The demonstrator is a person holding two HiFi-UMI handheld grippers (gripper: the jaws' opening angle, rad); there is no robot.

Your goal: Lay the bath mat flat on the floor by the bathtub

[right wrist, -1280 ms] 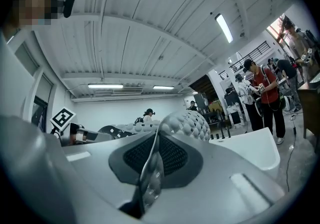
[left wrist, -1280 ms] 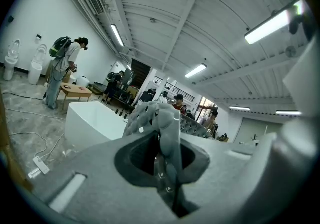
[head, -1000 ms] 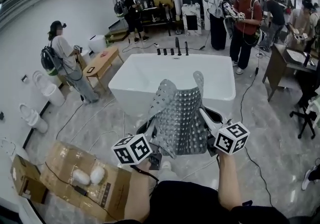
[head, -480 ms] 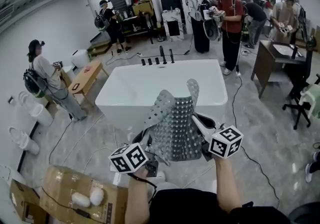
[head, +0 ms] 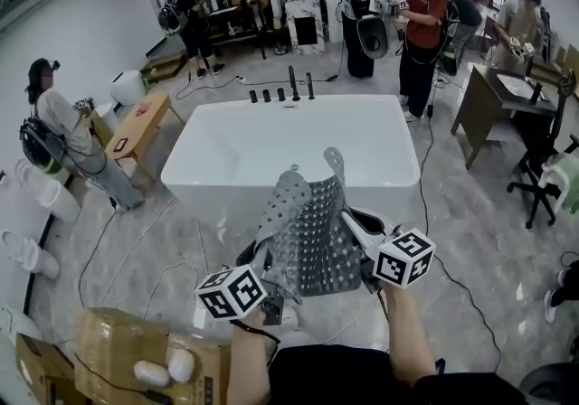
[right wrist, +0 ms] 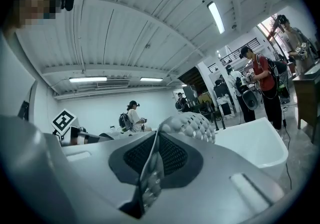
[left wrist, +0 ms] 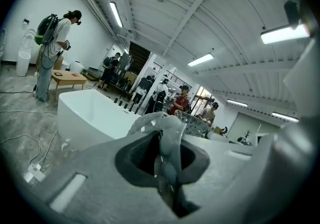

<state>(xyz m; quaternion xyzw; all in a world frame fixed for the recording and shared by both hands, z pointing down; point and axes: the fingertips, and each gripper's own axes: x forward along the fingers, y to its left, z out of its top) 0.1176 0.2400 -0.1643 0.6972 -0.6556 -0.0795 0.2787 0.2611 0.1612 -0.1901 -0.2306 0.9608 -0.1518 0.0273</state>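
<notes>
A grey bath mat studded with round bumps hangs in the air between both grippers, in front of the white bathtub. My left gripper is shut on the mat's left edge, and the mat's folded edge shows pinched between its jaws. My right gripper is shut on the right edge, where the thin mat edge runs between the jaws. The mat's two top corners curl upward over the tub's near rim. The floor under the mat is hidden by it.
A cardboard box lies on the floor at lower left. Cables trail over the marble floor left of the tub. A wooden bench and a person stand to the left; several people stand behind the tub. A dark desk stands right.
Both grippers, still holding the mat, have moved closer to the bathtub and slightly lower. The tub looms larger and the cardboard box has slid toward the bottom edge.
</notes>
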